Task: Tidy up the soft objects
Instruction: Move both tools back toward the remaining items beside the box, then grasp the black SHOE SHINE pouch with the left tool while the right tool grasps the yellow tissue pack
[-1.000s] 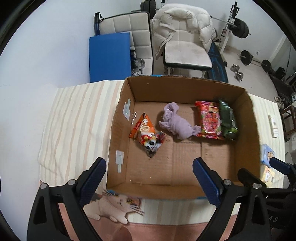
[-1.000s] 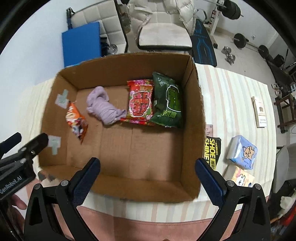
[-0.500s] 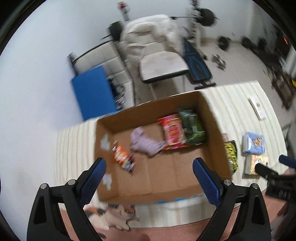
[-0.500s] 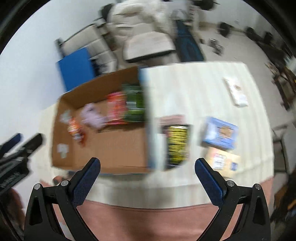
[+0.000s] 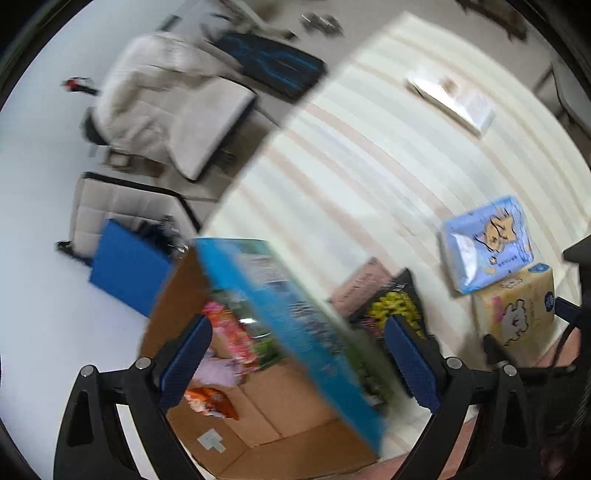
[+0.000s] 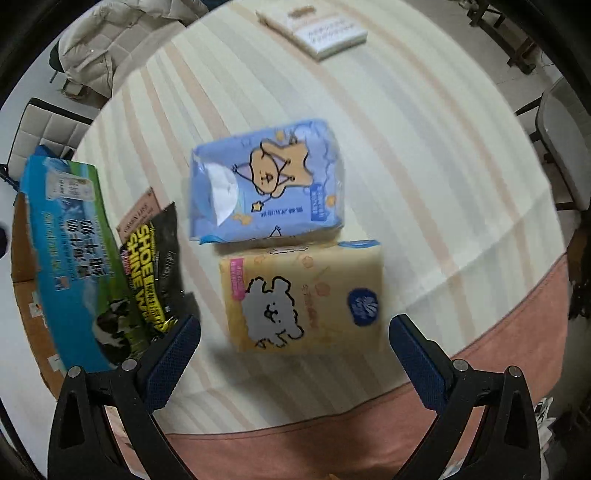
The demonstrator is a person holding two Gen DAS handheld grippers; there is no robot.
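Because both grippers hang wide open and empty, the right gripper (image 6: pixel 293 347) over the yellow tissue pack (image 6: pixel 303 299), a pinch may crush it or catch the blue tissue pack (image 6: pixel 266 181) touching at 12 o'clock. At 9 o'clock, the shoe-shine pouch (image 6: pixel 155 266) and cardboard box (image 6: pixel 26 258) crowd the desk (image 6: pixel 424 147).

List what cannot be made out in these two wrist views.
- Left wrist view: motion blur smears the snack packets inside the brown cardboard box; its blue printed side hides part of the inside.
- Right wrist view: the black-and-yellow shoe-shine pouch covers most of a pink card.
- Right wrist view: the text on the flat white packet is too small.
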